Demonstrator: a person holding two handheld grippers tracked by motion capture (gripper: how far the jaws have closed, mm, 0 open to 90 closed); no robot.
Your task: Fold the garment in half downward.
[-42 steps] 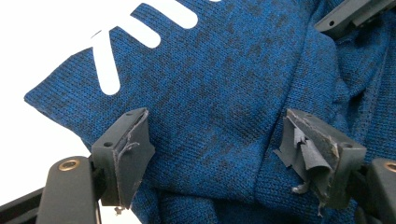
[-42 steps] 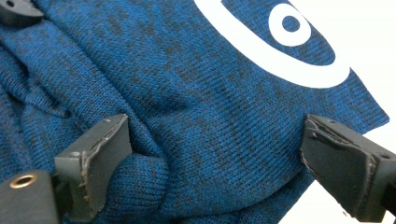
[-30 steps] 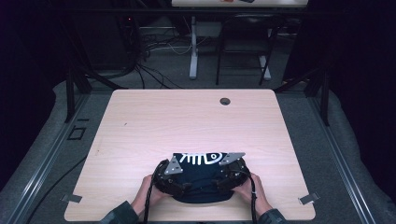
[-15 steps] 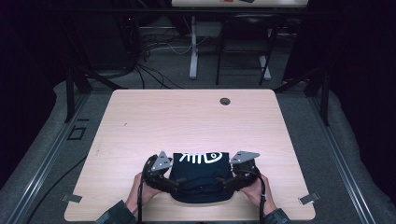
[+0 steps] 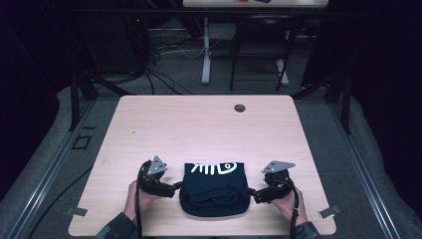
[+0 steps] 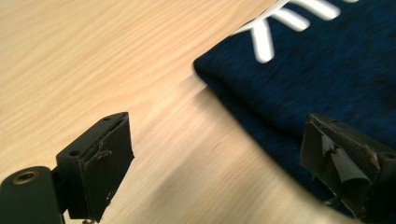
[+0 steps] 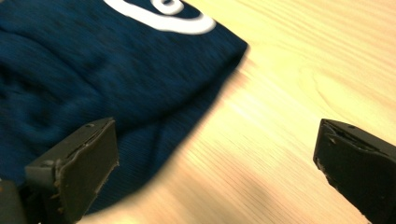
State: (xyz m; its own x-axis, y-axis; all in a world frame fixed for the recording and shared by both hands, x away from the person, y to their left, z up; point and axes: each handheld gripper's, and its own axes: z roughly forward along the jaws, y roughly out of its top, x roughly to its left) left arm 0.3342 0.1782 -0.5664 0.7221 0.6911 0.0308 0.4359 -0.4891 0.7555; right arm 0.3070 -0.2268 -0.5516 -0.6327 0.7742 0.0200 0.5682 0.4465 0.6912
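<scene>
A folded navy garment (image 5: 214,189) with a white fish-skeleton print (image 5: 215,168) lies near the front edge of the wooden bench (image 5: 199,129), between the left gripper (image 5: 174,188) and the right gripper (image 5: 253,193). Both sets of fingers are spread, pinching nothing. A round cable hole (image 5: 240,107) sits far back, well apart. The gripper views show the knit's fine weave and torn finger pads (image 6: 338,161).

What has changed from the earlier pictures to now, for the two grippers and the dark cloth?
Both grippers have let go and moved outward: the left gripper to the left of the folded dark garment, the right gripper to its right, jaws open. The garment now lies folded and free, on the same near part of the table.
</scene>
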